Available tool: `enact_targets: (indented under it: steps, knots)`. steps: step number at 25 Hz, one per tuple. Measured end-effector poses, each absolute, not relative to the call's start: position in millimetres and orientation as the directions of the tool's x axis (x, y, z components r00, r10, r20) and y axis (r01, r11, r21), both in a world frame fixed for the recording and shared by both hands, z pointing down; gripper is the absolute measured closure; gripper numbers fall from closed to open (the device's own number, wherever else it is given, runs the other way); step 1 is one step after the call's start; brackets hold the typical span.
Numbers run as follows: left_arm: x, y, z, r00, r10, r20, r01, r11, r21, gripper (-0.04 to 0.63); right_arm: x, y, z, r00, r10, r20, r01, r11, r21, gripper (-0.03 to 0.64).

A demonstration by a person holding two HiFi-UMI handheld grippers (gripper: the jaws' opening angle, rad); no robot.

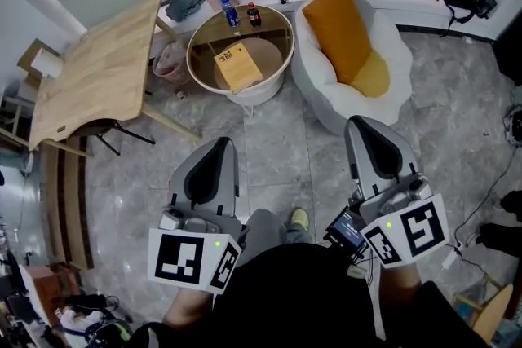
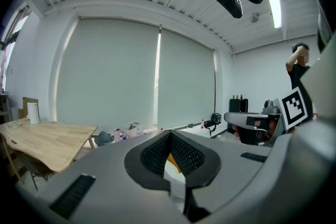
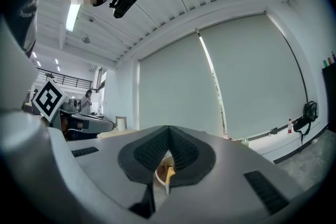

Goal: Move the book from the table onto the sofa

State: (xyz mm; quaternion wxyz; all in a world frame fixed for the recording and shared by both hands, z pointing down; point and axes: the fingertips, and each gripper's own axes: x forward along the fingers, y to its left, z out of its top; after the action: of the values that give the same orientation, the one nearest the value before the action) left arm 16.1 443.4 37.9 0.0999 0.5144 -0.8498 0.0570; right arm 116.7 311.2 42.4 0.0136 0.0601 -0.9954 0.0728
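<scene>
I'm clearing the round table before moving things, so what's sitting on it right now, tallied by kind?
book: 1
bottles, one blue-labelled and one dark: 2
Total: 3

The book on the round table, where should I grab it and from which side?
Take the book by its near edge, coming from your own side of the round table. It lies flat, so it probably needs a pinch across its thin edge. The bottles stand behind it, so the near side looks like the free one.
</scene>
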Motion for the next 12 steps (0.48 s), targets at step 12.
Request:
enact_targets:
  steps: [12]
  knots:
    - [19.4,459.7,31.2,-0.449,-0.868,0.212,-0.888,0.460,-0.002,0.591,116.7,327.2,37.4,-0.995,-0.099,0.023,-0.101,0.984,-0.144,0.609]
